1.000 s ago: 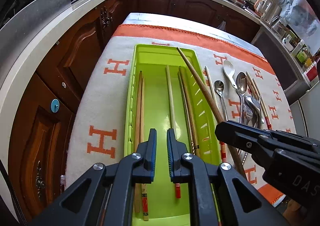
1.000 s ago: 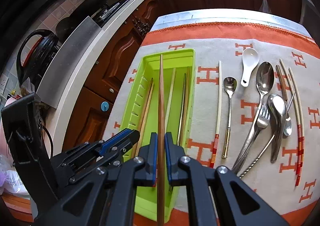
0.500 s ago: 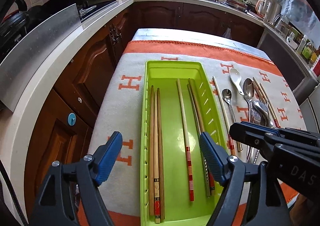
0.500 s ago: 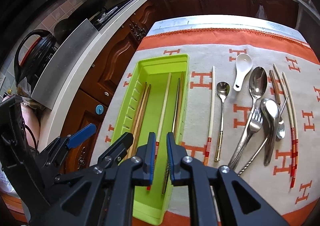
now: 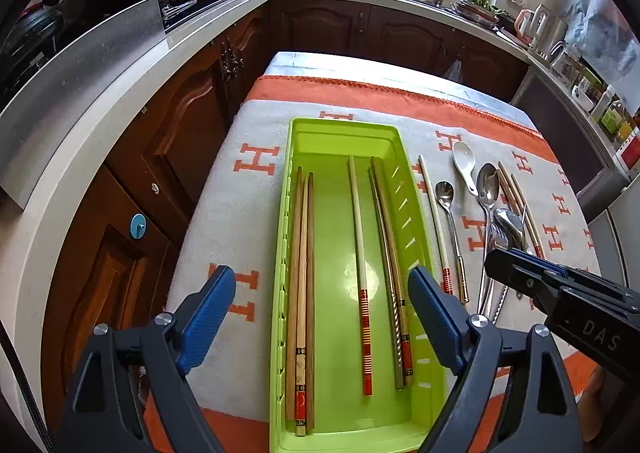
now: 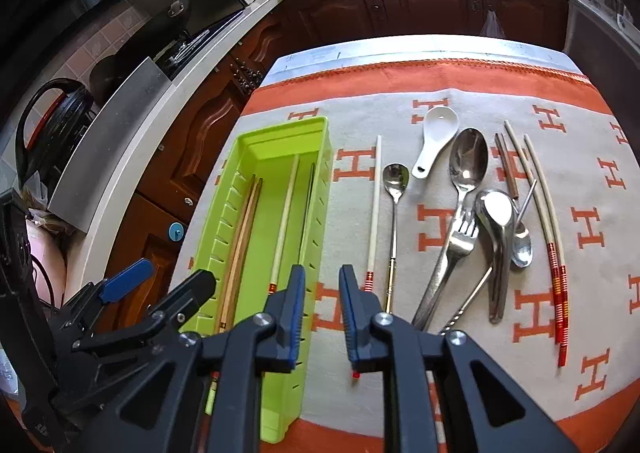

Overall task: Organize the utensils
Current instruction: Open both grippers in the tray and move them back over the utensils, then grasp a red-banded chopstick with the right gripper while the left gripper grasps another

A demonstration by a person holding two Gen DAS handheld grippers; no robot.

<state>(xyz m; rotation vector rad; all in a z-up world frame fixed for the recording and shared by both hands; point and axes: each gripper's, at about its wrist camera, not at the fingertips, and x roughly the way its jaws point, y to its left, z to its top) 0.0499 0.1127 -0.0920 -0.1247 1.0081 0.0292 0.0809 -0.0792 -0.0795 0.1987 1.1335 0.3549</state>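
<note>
A lime-green tray (image 5: 348,133) lies lengthwise on the cloth and holds several chopsticks. Three wooden ones (image 5: 302,273) lie along its left wall. A white one with red bands (image 5: 360,253) and a darker pair (image 5: 390,253) lie toward its right. My left gripper (image 5: 320,317) hovers over the tray's near end, its jaws wide and still opening, with nothing between them. My right gripper (image 6: 323,313) hangs over the tray's right wall (image 6: 320,237). Its jaws are opening with nothing between them. A white chopstick (image 6: 374,213) lies on the cloth just ahead of it.
Right of the tray on the orange-and-white cloth (image 6: 592,157) lie a small spoon (image 6: 395,181), a white ceramic spoon (image 6: 436,133), a large spoon (image 6: 466,161), a fork (image 6: 452,253) and more chopsticks (image 6: 548,221). Brown cabinets (image 5: 168,157) and a counter stand left and behind.
The right gripper let go of the brown chopstick, which now lies with the wooden ones at the tray's left. Both grippers opened. The right one shifted right.
</note>
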